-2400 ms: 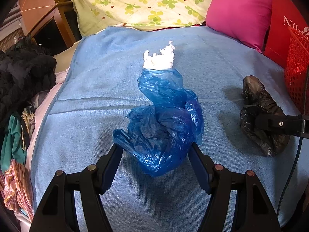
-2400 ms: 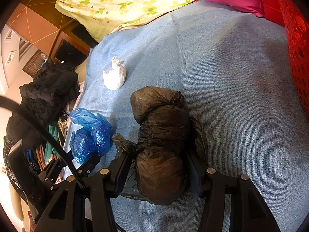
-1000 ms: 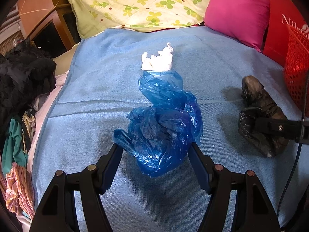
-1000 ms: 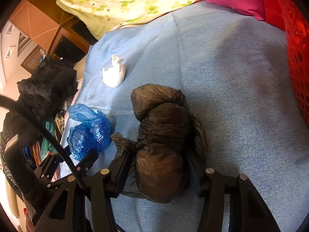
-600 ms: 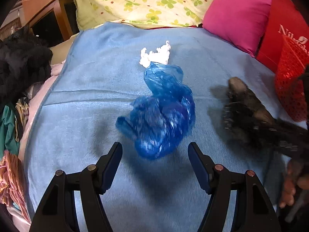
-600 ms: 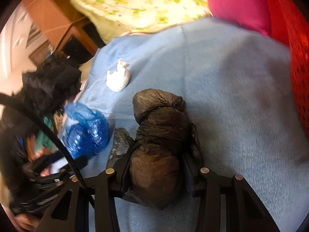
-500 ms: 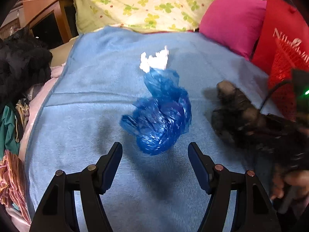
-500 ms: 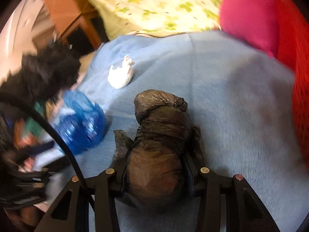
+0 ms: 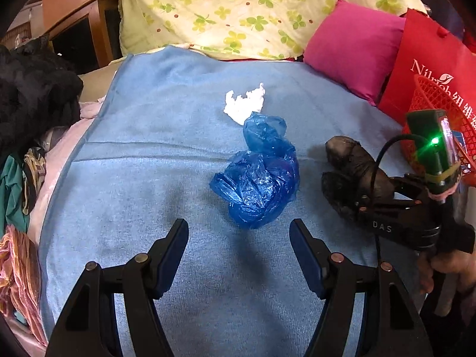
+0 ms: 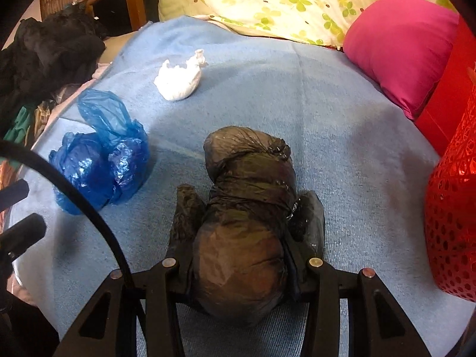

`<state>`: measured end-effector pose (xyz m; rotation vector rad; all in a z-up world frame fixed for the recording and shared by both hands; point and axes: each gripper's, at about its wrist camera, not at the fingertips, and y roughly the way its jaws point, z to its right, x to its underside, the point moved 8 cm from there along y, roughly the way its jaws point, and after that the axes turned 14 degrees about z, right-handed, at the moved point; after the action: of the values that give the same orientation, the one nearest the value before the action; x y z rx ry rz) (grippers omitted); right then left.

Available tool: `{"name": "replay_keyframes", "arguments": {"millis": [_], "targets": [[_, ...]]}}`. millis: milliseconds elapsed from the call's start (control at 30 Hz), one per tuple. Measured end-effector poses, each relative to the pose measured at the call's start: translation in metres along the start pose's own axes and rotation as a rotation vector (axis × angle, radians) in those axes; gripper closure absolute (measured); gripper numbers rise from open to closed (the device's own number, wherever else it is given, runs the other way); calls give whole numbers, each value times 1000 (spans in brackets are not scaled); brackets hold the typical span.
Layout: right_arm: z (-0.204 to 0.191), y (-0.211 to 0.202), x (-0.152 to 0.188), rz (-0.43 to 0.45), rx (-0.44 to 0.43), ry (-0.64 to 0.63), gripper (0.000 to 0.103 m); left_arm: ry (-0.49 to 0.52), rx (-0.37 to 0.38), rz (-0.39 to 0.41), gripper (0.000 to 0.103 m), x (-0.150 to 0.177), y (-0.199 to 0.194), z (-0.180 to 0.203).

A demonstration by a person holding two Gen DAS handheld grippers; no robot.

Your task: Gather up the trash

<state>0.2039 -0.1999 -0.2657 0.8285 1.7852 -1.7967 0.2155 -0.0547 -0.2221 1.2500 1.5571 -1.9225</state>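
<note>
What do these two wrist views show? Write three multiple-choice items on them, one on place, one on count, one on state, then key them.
1. Where does the white wad lie?
A. Inside the red basket
B. On the blue blanket, beyond the blue plastic bag
C. On the pink pillow

2. How many trash bundles are in view?
A. Three
B. Five
C. One

3. What is the right gripper doing?
A. Standing open over bare blanket
B. Gripping the white wad
C. Clamped on the black plastic bag

Answers: 1 B, it sits on the blanket behind the blue bag. 2 A, white, blue and black. 3 C, its fingers press the black bag's sides.
</note>
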Motion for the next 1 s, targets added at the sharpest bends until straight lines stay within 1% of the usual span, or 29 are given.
{"name": "replay_keyframes", "arguments": {"millis": [333,667,1000], "targets": [[-4,-2,2,-64,34,-15,55,4,46,13,32,0,-7,1],[-8,7,-8,-121,55,-20,55,-18,88,19,32,1,-13,-1],[-10,14,-17,-147,74,-6,55,-14,91,14,32,3,-14,-1]]}}
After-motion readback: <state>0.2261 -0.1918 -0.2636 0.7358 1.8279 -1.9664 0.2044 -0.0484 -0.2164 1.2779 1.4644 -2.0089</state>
